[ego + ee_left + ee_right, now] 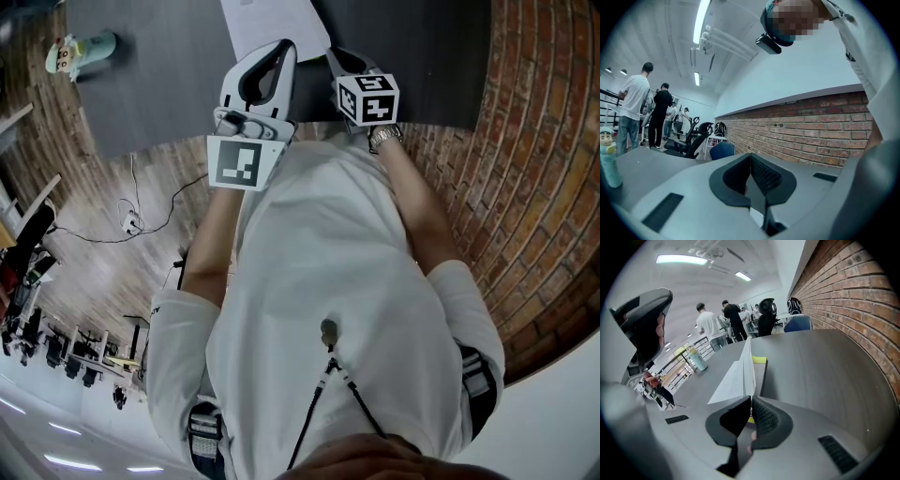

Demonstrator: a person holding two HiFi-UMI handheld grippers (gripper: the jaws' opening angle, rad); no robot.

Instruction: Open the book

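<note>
Closest in, the right gripper (751, 399) is angled down at the bench (811, 366) with its jaws pressed together. In its own view a sheaf of leaves from the book (740, 373) stands on edge, rising straight off the jaw tips. It looks like the jaws are pinching the near edge of those leaves, though the actual contact sits right at the tip line and is hard to confirm.

The left gripper (750, 157) is shut too, pads meeting with nothing between them. It points level across the bench and well over the book, which doesn't show in its view.

From the head view, the right gripper (334, 58) and left gripper (284, 47) sit side by side. Both noses are at the near edge of the white page (272, 23).

This is the relation that matters: the book lies dead ahead of the right gripper, with its long axis running straight away along the line the gripper points. The lifted leaves are upright, one white page slopes off to the left, and a yellow corner (758, 360) peeks out on the right. The right hand is the one on the job. My call is that the leaves need carrying over to the left to lay the book open.

Further out, a cartoon-topped bottle (80, 52) stands well off to the left. Beyond the bench are the brick wall (797, 126) and people standing at the back.
</note>
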